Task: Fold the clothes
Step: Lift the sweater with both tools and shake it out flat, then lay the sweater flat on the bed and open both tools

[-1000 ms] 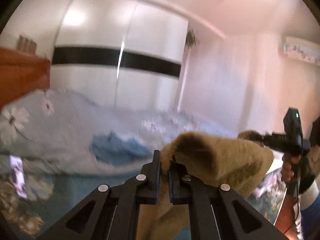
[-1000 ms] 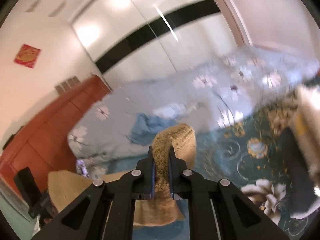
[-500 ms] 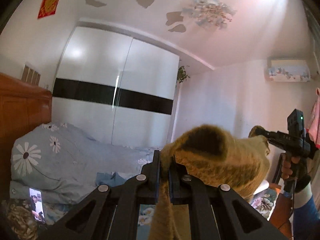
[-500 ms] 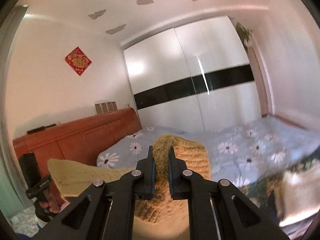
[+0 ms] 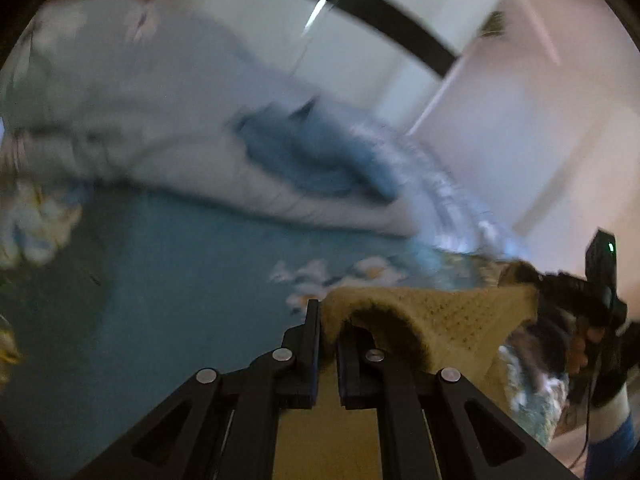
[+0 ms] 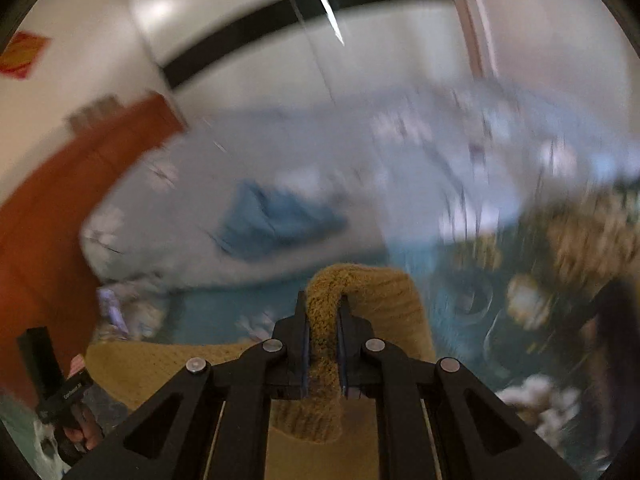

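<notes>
We hold the tan knit garment stretched between both tools: the left gripper pinches one corner between its jaws, the right gripper another. The cloth hangs below the jaws, over the teal bedspread ahead. We judge the step as spreading before the first fold; next, lay it flat. Blur leaves no writing legible.

You're getting heavy motion blur in both views; only the gripper fingers are staying sharp. Soft indoor light, w/ glare streaking the wardrobe. Fisheye is bending edges, corners are going black.
</notes>
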{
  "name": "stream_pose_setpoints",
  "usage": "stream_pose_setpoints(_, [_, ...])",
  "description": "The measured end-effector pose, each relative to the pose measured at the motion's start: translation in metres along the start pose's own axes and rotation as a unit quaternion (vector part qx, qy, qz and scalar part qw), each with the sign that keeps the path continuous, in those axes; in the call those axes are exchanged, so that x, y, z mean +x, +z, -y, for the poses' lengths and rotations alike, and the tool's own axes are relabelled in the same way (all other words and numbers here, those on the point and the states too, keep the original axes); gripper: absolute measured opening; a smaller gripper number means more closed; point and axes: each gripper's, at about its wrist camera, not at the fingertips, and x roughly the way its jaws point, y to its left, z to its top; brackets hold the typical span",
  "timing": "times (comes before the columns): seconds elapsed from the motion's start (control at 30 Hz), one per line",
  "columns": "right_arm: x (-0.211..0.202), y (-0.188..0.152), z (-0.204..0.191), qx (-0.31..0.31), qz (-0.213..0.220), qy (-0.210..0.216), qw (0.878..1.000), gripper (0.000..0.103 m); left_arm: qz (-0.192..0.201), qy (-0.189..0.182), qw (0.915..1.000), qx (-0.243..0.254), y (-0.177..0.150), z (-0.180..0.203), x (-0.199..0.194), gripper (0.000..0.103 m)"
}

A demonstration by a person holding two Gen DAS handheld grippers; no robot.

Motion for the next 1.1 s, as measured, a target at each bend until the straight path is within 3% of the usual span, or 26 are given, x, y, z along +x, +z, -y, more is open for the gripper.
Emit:
stream_pose_setpoints(0.13, [0.068,0.002,0.032,0.043,-0.035,0.0,0.998,0.011,-0.019,-0.011,0.9978,-0.063,0.023,-0.037,0.045,0.007])
stream_pose_setpoints(0.27, [0.108,0.025,0.042,0.047,-0.043,-0.001,0.998,0.011,-0.028,0.005,0.9972,-0.068,0.035,-0.047,0.073,0.007])
stream_pose_setpoints(0.4, [0.151,0.036,0.052,0.05,-0.075,-0.012,0.996,0.011,-0.069,0.002,0.9915,-0.11,0.037,-0.073,0.117,0.007])
stream_pose_setpoints(0.53, [0.179,0.029,0.069,0.071,-0.093,-0.001,0.993,0.022,-0.107,0.011,0.9865,-0.123,0.028,-0.088,0.136,0.008])
stream_pose_setpoints(0.63, [0.17,0.034,0.077,0.064,-0.085,0.018,0.994,0.032,-0.109,-0.01,0.9851,-0.132,0.032,-0.09,0.135,0.01])
stream_pose_setpoints(0.73, [0.145,0.04,0.09,0.062,-0.058,0.031,0.996,0.041,-0.097,0.001,0.9878,-0.121,0.042,-0.085,0.127,0.019])
stream_pose_setpoints(0.83, [0.123,0.038,0.11,0.063,-0.052,0.02,0.996,0.041,-0.075,0.01,0.987,-0.141,0.054,-0.092,0.123,0.035])
stream_pose_setpoints(0.97, [0.113,0.011,0.13,0.053,-0.092,0.002,0.994,0.041,-0.093,0.028,0.9848,-0.143,0.049,-0.091,0.115,0.035])
stream_pose_setpoints(1.1, [0.088,-0.029,0.139,0.053,-0.106,0.016,0.993,0.041,-0.109,0.033,0.9845,-0.133,0.024,-0.087,0.087,0.039])
